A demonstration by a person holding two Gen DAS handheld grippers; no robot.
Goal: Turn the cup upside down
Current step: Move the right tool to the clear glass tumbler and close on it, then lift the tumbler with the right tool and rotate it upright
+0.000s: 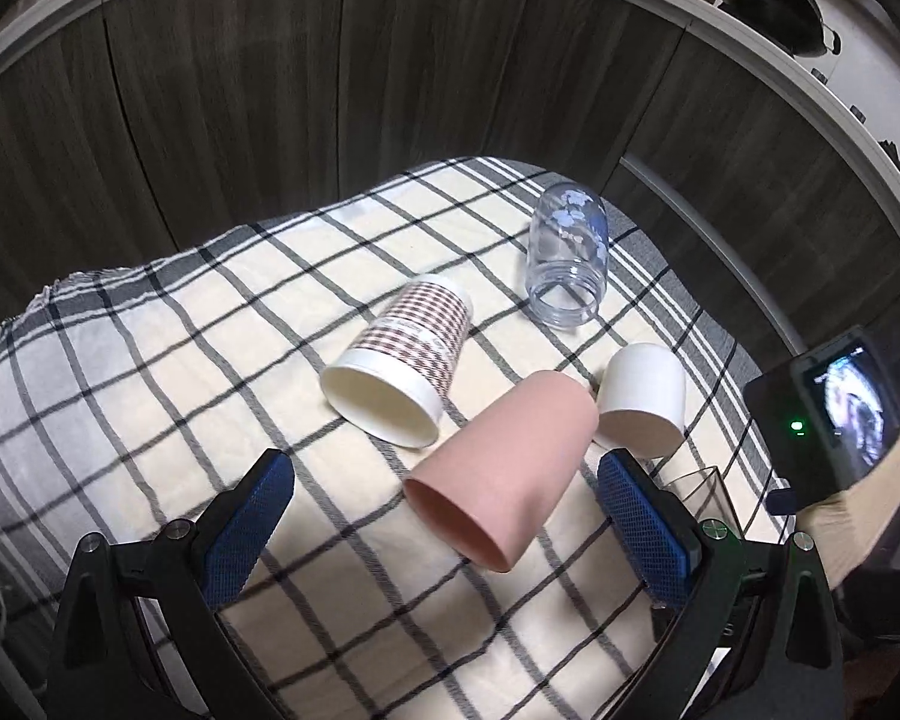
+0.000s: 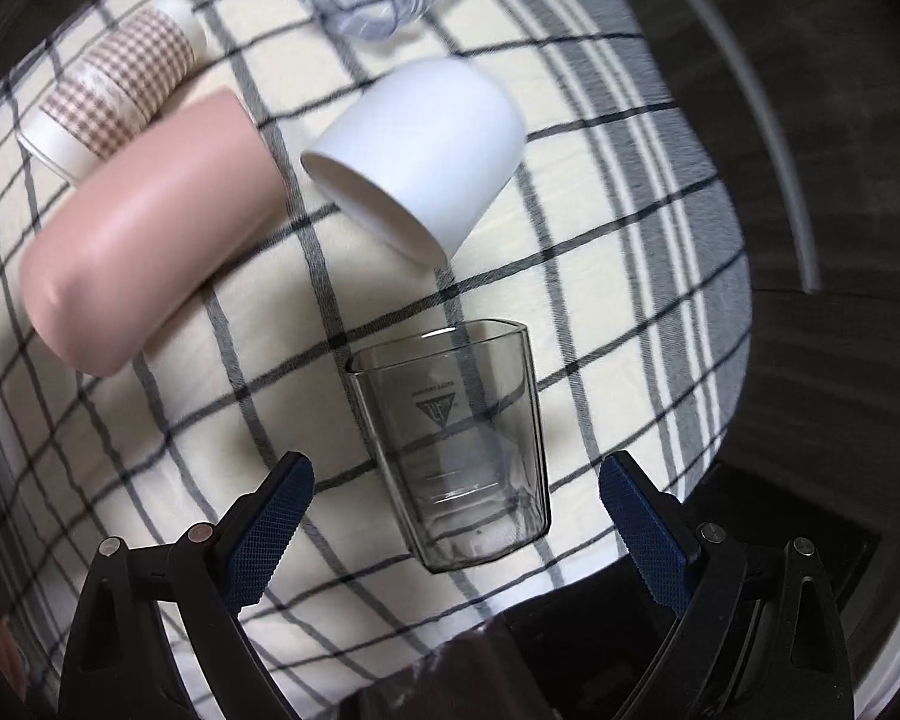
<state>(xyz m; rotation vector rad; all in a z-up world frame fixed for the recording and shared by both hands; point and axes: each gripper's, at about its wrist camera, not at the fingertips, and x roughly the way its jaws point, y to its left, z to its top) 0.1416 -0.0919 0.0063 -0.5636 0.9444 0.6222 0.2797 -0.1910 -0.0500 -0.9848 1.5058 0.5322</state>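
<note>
Now the left gripper point(image 1: 444, 474) hangs spread wide around the lying pink cup point(image 1: 501, 468). Likewise spread, the right gripper point(image 2: 456, 480) flanks the clear square cup point(image 2: 456, 450).

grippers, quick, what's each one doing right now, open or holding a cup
Left gripper: open, holding nothing; the pink cup lies on its side between the fingers, untouched.
Right gripper: open, holding nothing; the clear square cup sits between the fingers.

Home kitchen, wok point(image 1: 774, 6) on stove counter, dark wood cabinets point(image 1: 270, 120), checked tablecloth point(image 1: 150, 360)
</note>
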